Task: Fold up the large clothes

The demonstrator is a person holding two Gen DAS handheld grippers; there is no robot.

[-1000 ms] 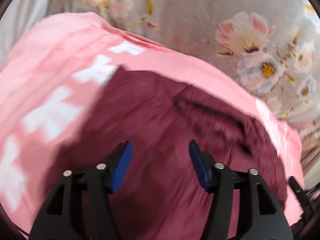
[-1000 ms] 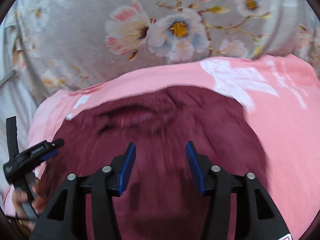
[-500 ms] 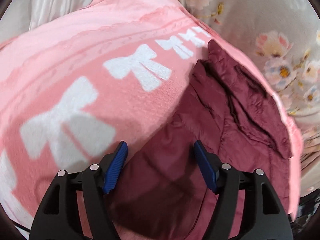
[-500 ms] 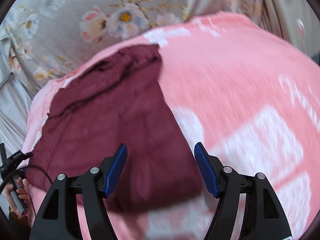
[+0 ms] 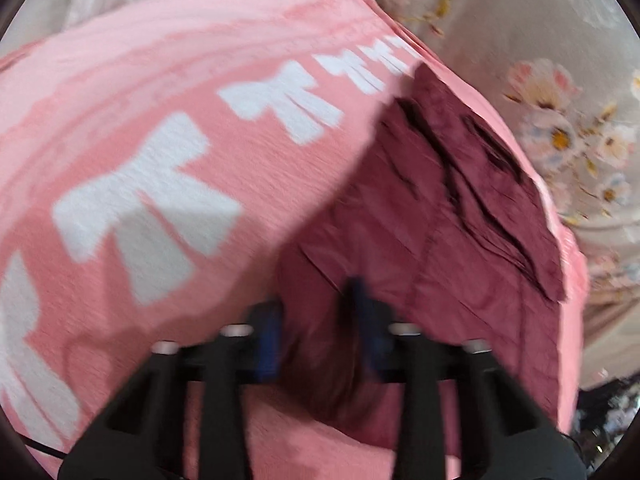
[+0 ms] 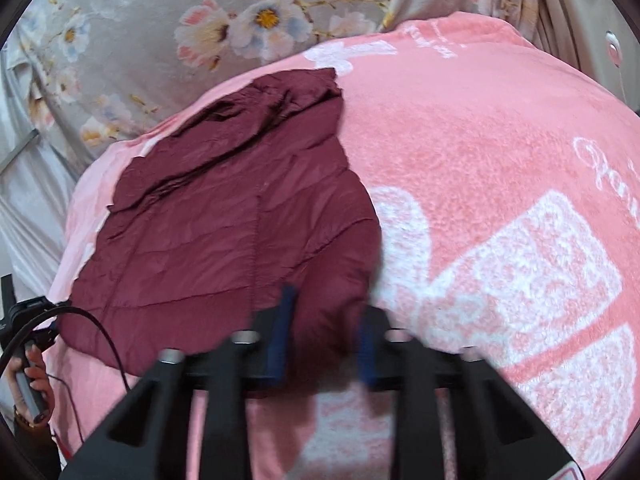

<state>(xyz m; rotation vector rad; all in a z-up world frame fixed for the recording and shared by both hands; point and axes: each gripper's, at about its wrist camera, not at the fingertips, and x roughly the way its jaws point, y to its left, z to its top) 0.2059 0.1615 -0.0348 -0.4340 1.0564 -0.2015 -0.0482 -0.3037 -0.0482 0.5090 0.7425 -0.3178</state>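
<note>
A dark maroon quilted jacket (image 6: 240, 224) lies folded on a pink blanket (image 6: 480, 140) with white bow prints; it also shows in the left wrist view (image 5: 448, 232). My left gripper (image 5: 316, 328) is at the jacket's near left corner, its blue pads partly closed around the hem, motion-blurred. My right gripper (image 6: 324, 336) is at the jacket's near right corner, its pads likewise narrowed around the edge fabric. Whether either grips the cloth firmly is unclear from the blur.
The pink blanket (image 5: 160, 140) covers a bed. A grey floral sheet (image 6: 200, 20) lies beyond it, and also shows in the left wrist view (image 5: 560, 80). The person's left hand (image 6: 30, 372) on the other gripper's handle, with a black cable, is at the lower left.
Both grippers swung outward from the jacket's middle to its near corners. Their jaws narrowed from wide open to partly closed around the hem.
</note>
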